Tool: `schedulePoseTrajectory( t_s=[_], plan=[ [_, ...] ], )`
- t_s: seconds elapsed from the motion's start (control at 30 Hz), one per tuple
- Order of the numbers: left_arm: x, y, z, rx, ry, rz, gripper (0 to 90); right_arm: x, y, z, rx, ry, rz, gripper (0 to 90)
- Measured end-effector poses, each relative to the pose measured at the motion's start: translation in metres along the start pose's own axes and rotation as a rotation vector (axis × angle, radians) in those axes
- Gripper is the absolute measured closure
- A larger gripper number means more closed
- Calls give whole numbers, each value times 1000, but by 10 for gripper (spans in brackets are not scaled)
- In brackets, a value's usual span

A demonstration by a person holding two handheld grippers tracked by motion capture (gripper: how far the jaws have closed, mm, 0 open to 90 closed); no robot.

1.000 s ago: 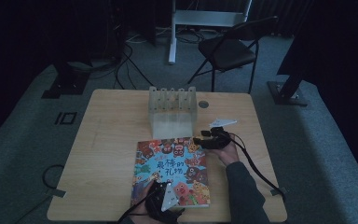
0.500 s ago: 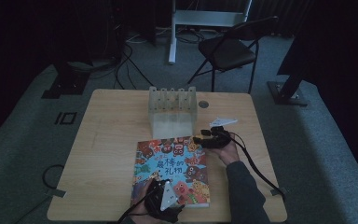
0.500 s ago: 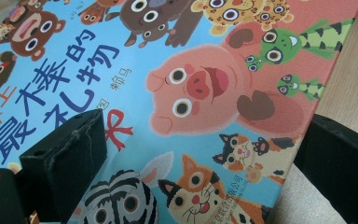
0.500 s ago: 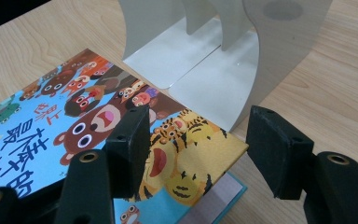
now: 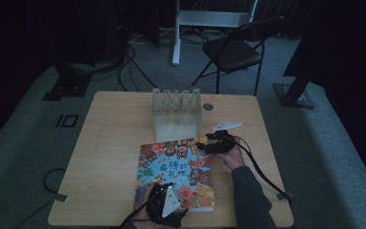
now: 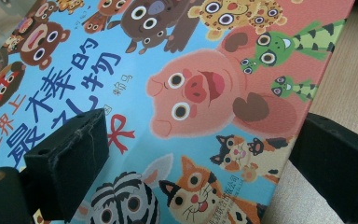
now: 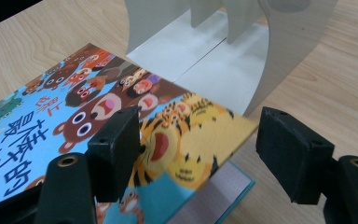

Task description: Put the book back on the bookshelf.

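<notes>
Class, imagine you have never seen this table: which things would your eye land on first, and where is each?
The brightly coloured picture book, crowded with cartoon animals, lies flat at the near middle of the wooden table. Just beyond it stands a pale slotted book rack. The right gripper, jaws apart and just opened wider, has the book's raised far corner between them, while the left gripper hangs open over the near edge.

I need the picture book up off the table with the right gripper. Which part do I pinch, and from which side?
Take the picture book by its far right corner nearest the divider rack, coming in from the book's right edge. In the right gripper view the cover is already raised there above the pages, so one jaw could likely slip under it. The right gripper stands open around that corner; its jaws have just been opening.
</notes>
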State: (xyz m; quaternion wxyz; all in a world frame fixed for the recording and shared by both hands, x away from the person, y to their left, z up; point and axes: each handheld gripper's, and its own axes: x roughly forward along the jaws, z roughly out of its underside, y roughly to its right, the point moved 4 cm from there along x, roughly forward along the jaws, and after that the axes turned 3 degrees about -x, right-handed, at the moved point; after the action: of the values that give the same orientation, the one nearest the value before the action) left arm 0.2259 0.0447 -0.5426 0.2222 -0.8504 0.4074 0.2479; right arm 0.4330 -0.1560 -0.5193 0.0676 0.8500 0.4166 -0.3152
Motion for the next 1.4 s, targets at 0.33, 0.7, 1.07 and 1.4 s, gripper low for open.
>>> schedulePoseTrajectory(
  t_s=[0.33, 0.7, 1.07, 1.4],
  plan=[
    [-4, 0, -1, 15, 13, -18, 60, -8, -20, 6, 24, -56, -46, 252],
    [-9, -2, -3, 13, 32, -17, 71, -18, -46, 11, 69, -67, -122, 227],
    [-11, 0, -5, 10, 48, -8, 93, -16, -52, 13, 94, -68, -172, 233],
    [-10, 0, -4, 0, 45, 3, 94, -9, -58, 14, 88, -111, -209, 297]
  ],
)
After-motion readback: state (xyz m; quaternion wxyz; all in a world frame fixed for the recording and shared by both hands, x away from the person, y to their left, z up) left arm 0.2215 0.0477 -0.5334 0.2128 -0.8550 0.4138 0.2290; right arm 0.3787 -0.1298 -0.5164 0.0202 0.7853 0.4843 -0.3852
